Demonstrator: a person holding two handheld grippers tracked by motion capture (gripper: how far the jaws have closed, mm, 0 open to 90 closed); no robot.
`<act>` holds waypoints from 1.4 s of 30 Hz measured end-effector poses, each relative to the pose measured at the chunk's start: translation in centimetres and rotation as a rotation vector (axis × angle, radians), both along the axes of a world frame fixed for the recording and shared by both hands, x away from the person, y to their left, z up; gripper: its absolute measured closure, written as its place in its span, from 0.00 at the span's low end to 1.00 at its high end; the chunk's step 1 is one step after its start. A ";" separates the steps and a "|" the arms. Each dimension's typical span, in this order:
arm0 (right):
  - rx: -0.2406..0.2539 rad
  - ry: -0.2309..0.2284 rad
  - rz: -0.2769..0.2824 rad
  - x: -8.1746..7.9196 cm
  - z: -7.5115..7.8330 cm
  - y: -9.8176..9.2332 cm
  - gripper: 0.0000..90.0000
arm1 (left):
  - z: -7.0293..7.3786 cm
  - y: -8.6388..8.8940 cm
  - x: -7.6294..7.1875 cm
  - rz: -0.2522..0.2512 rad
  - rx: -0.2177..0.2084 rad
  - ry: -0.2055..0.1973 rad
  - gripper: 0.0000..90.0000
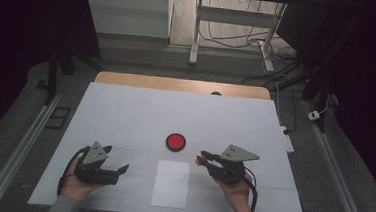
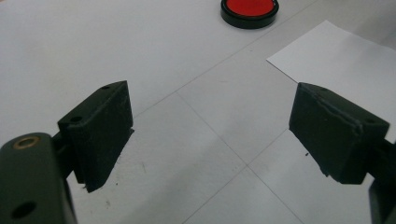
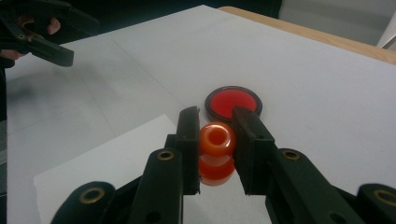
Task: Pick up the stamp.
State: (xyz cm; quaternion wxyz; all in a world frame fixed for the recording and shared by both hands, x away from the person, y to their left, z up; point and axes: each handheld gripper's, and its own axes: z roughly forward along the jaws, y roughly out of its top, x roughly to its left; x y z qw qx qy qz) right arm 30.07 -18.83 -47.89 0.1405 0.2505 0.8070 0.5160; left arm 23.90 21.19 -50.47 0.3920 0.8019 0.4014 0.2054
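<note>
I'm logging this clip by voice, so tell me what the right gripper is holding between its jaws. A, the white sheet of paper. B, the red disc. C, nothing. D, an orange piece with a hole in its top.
D: in the right gripper view, the right gripper has its jaws closed on an orange piece with a hole in its top; the red disc lies on the table beyond it.

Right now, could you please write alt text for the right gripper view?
The right gripper holds an orange spool-shaped piece between its two black jaws, above a white table. Just beyond lies a red disc with a black rim; a white sheet lies at lower left, and the left gripper shows at upper left.
</note>
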 end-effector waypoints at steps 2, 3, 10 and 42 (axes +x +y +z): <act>-0.003 -0.001 0.005 -0.1 0.0 0.2 0.80 | 0.0 -0.1 0.0 -0.004 -0.001 0.000 0.16; -0.003 0.001 0.007 -0.1 0.0 0.2 0.80 | 0.0 -0.1 0.0 -0.005 -0.001 -0.001 0.16; -0.012 0.005 0.028 -0.3 -0.3 1.2 0.80 | 0.0 -0.1 0.0 -0.007 0.001 -0.002 0.16; -0.059 0.019 0.151 -1.7 -1.5 5.8 0.80 | -0.2 -0.3 0.1 -0.013 0.001 -0.001 0.16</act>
